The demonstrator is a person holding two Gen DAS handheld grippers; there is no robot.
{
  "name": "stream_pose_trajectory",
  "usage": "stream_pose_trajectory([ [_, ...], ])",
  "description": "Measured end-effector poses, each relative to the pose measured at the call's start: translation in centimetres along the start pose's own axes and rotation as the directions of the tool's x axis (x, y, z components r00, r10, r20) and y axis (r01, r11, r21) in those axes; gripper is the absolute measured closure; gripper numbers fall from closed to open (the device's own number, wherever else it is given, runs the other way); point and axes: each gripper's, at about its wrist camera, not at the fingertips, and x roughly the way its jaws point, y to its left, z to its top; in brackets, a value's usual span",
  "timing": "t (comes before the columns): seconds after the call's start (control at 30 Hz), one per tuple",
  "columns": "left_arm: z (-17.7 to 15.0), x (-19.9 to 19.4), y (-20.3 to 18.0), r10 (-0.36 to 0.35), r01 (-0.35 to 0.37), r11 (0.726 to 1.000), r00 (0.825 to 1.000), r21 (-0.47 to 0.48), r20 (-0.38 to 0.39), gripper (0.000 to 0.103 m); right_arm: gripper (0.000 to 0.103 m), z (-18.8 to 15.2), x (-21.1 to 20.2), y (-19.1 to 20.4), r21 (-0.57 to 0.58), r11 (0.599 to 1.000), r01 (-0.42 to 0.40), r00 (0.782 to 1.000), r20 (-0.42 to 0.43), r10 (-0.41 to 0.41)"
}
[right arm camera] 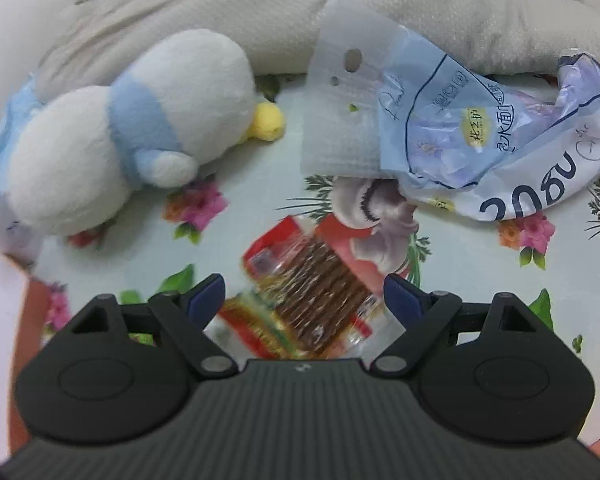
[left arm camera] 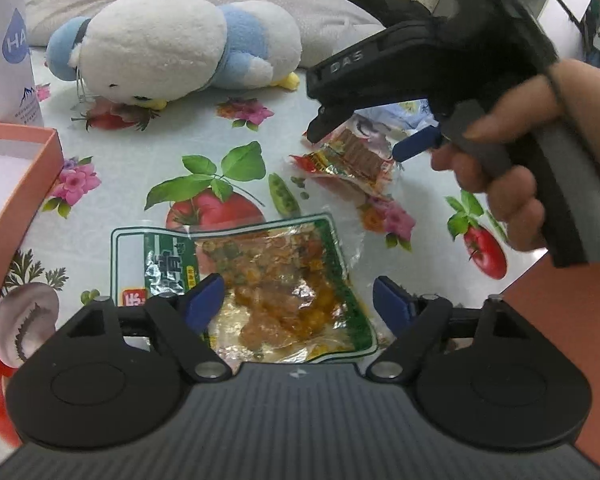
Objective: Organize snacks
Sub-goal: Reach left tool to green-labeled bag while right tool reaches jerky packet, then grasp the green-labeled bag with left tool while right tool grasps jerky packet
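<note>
Both my jaws stand spread. My left gripper (left arm camera: 298,294) straddles the green-edged pouch (left arm camera: 268,280) lying flat on the bench; my right gripper (right arm camera: 304,294) straddles the red snack packet (right arm camera: 312,292). Both look light, crinkly, slippery; I'd pinch across their middles.

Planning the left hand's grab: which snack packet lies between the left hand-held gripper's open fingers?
The green-bordered packet with orange-brown filling, between the left hand-held gripper fingers. The red packet of brown strips lies farther off, under the right hand-held gripper.
</note>
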Motion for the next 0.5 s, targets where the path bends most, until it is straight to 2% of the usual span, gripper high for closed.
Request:
stream_pose_trajectory([
  [0.1,-0.5,0.2,-0.5,0.04,-0.04,0.998,0.999,0.053,0.008,0.026,0.013,-0.4,1.0,0.0,-0.01,0.999,0.034,0.999,-0.009,-0.034],
  [0.13,-0.6,0.0,-0.5,0.051,-0.052,0.997,0.999,0.06,0.013,0.032,0.013,-0.6,1.1,0.2,-0.033,0.998,0.046,0.999,-0.003,-0.047],
  [0.2,-0.7,-0.1,-0.3,0.063,-0.064,0.996,0.998,0.053,0.025,0.036,0.013,-1.2,1.0,0.4,-0.051,0.998,0.043,0.999,0.007,-0.042],
  [0.27,-0.8,-0.3,0.0,0.067,-0.068,0.997,0.997,0.034,0.035,0.043,0.017,-1.8,0.8,0.7,-0.075,0.996,0.042,0.999,0.015,-0.041],
  [0.43,-1.2,-1.0,0.4,0.06,-0.061,0.998,0.996,0.004,0.059,0.058,0.036,-2.8,-0.2,1.0,-0.071,0.997,0.044,0.999,0.031,-0.041],
  [0.5,-1.4,-1.3,0.5,0.058,-0.057,0.998,0.996,-0.012,0.064,0.06,0.037,-3.3,-0.7,1.1,-0.074,0.996,0.044,0.999,0.035,-0.041],
])
